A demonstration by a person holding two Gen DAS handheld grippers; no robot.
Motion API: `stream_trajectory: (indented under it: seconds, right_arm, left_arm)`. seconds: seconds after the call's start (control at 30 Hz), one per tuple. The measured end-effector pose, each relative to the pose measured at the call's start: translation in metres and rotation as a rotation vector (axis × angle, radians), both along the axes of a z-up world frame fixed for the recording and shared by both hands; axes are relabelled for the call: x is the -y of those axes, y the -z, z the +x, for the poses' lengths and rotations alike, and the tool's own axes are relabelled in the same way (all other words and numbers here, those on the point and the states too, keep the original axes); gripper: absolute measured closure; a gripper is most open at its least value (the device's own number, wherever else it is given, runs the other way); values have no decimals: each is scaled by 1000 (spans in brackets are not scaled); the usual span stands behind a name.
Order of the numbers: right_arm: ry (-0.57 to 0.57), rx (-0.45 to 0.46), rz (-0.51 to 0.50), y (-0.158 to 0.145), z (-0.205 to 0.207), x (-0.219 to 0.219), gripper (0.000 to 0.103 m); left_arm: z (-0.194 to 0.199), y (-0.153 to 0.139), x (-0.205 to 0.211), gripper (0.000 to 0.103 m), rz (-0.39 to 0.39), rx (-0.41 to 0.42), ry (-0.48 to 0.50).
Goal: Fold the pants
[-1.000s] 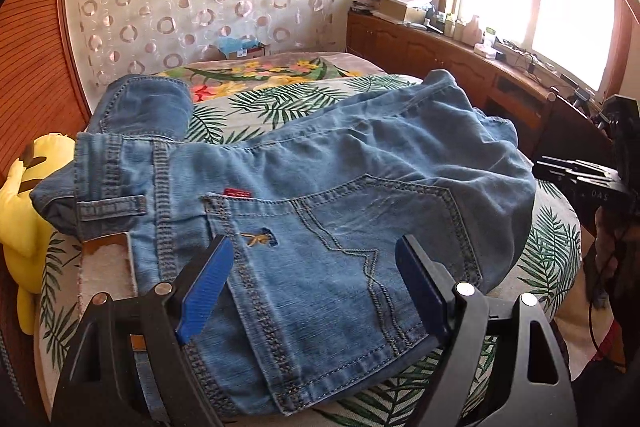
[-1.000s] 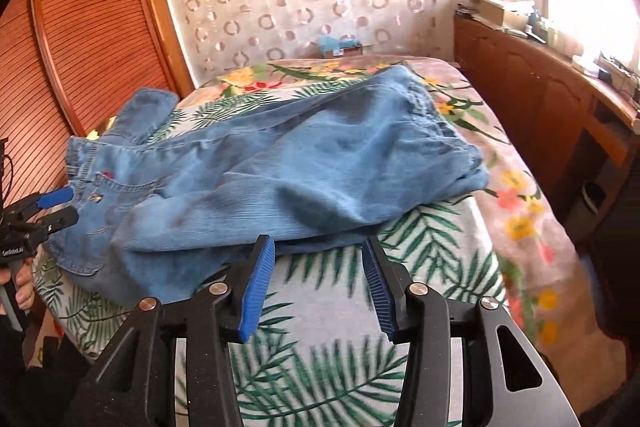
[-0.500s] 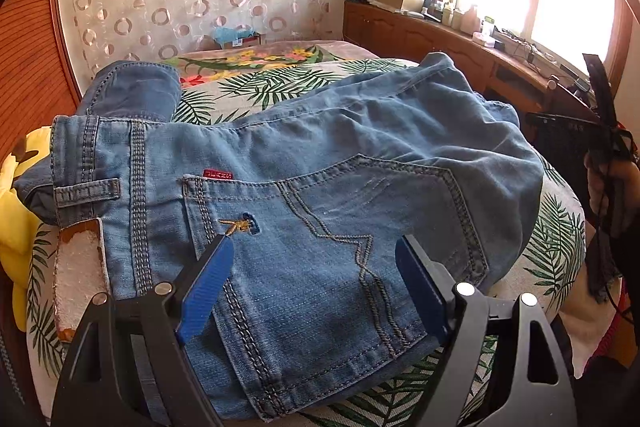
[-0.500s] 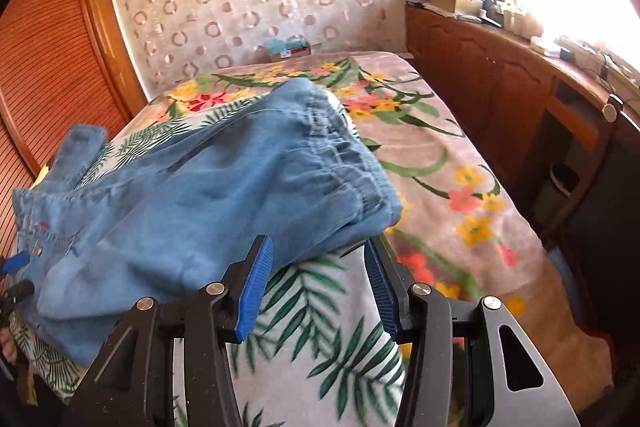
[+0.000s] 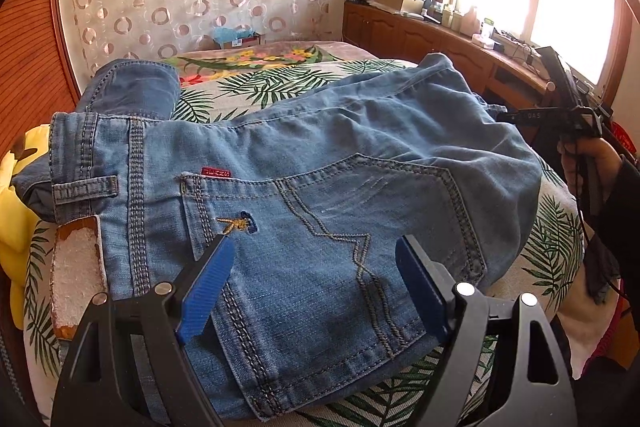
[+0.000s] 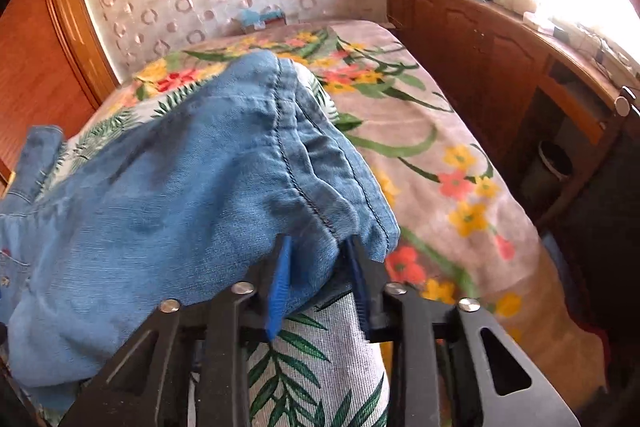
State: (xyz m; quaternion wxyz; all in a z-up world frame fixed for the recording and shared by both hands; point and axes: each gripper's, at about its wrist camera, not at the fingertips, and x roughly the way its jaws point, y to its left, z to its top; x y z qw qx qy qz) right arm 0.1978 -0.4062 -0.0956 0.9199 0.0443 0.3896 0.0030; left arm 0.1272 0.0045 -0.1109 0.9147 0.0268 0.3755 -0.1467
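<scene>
Blue denim jeans (image 5: 320, 187) lie folded lengthwise on the bed, waistband and back pocket toward the left wrist view. My left gripper (image 5: 316, 279) is open and hovers over the seat of the jeans, holding nothing. In the right wrist view the leg hems (image 6: 304, 163) are bunched, and my right gripper (image 6: 320, 279) has its blue pads close around the hem fabric. The right gripper also shows at the far right of the left wrist view (image 5: 560, 115).
The bed has a palm-leaf cover (image 5: 556, 247) over a floral blanket (image 6: 440, 155). A yellow plush toy (image 5: 12, 219) lies at the bed's left edge. A wooden cabinet (image 6: 500, 39) with clutter runs along the window side. A wooden wardrobe (image 6: 36, 67) stands at the left.
My right gripper moved forward to the leg hems and closed onto the fabric. My left gripper moved slightly closer over the seat and stayed open.
</scene>
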Motion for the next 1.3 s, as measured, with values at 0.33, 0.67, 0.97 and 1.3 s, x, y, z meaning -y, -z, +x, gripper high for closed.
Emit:
stream_trajectory:
  seconds: [0.33,0.67,0.97,1.3]
  right_arm:
    - [-144,127,-6,-51,-19,-41,99]
    - [-508,233,27,-121,-65,-174,99]
    - [-647,251,-70,-123,-84,-221,85]
    - [-543,222,-94,-112,-70,-225,67]
  left_arm:
    - [-7,-7,-22,19,-40,20,-38]
    - [-28,-26,-66,19,-88,81,-108]
    - [-33,-25,-83,19,-90,83,-131]
    - [-15,-22,-57,19,-85,63,-68]
